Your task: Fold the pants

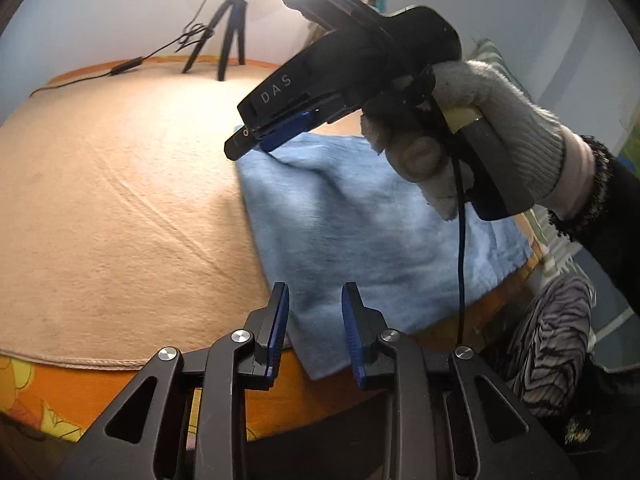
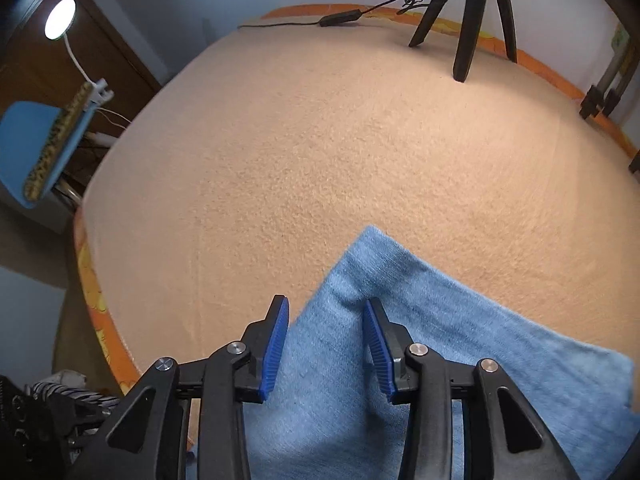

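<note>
1. Left wrist view: the blue pants are seen already folded into a compact, roughly rectangular pad on the peach blanket, near the bed's edge.
2. The far corner of the pad is met by the right gripper, held in a gloved hand; from the right wrist view its jaws are spread, the fabric lying slack between the pads, nothing pinched.
3. The left gripper is held over the near corner, jaws parted, no cloth clamped.
4. Judged from this, the folding looks nearly done; perhaps a last smoothing or one more fold is left.
5. A tripod and its cable stand well apart at the back; a striped garment lies off to the side. Nothing is blocking the pad.
</note>
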A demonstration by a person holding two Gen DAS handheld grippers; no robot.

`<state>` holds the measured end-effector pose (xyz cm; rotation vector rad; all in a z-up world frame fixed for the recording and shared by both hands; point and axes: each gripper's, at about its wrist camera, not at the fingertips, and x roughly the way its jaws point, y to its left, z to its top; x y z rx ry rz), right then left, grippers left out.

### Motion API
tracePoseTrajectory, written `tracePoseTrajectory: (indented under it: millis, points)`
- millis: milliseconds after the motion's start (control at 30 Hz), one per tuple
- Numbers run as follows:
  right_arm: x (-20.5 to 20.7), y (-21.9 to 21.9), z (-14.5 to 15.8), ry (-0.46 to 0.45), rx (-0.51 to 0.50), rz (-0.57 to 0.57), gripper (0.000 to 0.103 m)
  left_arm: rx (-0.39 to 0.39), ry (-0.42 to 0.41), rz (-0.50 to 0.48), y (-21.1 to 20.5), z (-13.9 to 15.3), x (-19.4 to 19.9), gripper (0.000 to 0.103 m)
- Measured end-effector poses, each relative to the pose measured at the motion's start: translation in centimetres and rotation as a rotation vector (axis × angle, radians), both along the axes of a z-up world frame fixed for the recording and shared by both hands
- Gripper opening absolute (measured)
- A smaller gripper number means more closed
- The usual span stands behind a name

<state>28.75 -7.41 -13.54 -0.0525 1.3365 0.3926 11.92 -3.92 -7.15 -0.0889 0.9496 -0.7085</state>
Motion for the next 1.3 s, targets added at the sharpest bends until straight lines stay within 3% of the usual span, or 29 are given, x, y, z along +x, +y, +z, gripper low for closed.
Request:
tracePoseTrajectory:
  millis: [133, 333, 433, 600, 700, 867, 1067, 1133, 1200, 1233, 1300]
  points:
    - [1.0, 2.1, -0.9, 0.052, -0.098, -0.012, 0.046, 0.031, 0.004, 0.004, -0.6, -0.4, 0.2, 0.029]
    - [0.6, 4.4, -1.4, 0.045, -0.209, 0.039, 0.049, 0.055, 0.014, 0.002, -1.0, -1.0, 0.0, 0.031]
    - [0.3, 5.2, -1.4, 0.030, -0.256, 0.034, 0.035, 0.053, 0.017, 0.008, -1.1, -0.8, 0.1, 0.031]
    - [-0.2, 3.4, -0.7, 0.037, -0.149, -0.018, 0.009, 0.055, 0.008, 0.025, -1.0, -0.7, 0.4, 0.034]
    - [-0.8, 2.4, 0.1, 0.013, -0.099, -0.032, 0.005, 0.059, 0.012, 0.051, -1.1, -0.8, 0.9, 0.044]
    - [-1.8, -0.3, 1.9, -0.008, 0.027, -0.088, 0.003, 0.029, 0.073, 0.062, -1.5, -1.5, 2.0, 0.045]
    - [-1.9, -3.6, 3.5, -0.043, 0.120, -0.119, 0.002, -0.066, 0.129, 0.073, -1.3, -2.2, 2.3, 0.043]
    - [-1.6, -4.0, 3.9, -0.059, 0.133, -0.128, 0.001, -0.087, 0.136, 0.080, -1.2, -2.3, 2.3, 0.024]
    - [-1.3, -4.3, 4.1, -0.070, 0.130, -0.125, 0.001, -0.085, 0.117, 0.079, -1.2, -2.0, 2.1, 0.017]
    - [-1.1, -4.0, 4.4, -0.089, 0.112, -0.110, 0.003, -0.079, 0.101, 0.077, -1.3, -1.8, 1.8, 0.016]
    - [-0.6, -3.4, 4.8, -0.084, 0.087, -0.103, 0.021, -0.072, 0.068, 0.073, -1.6, -1.3, 1.5, 0.014]
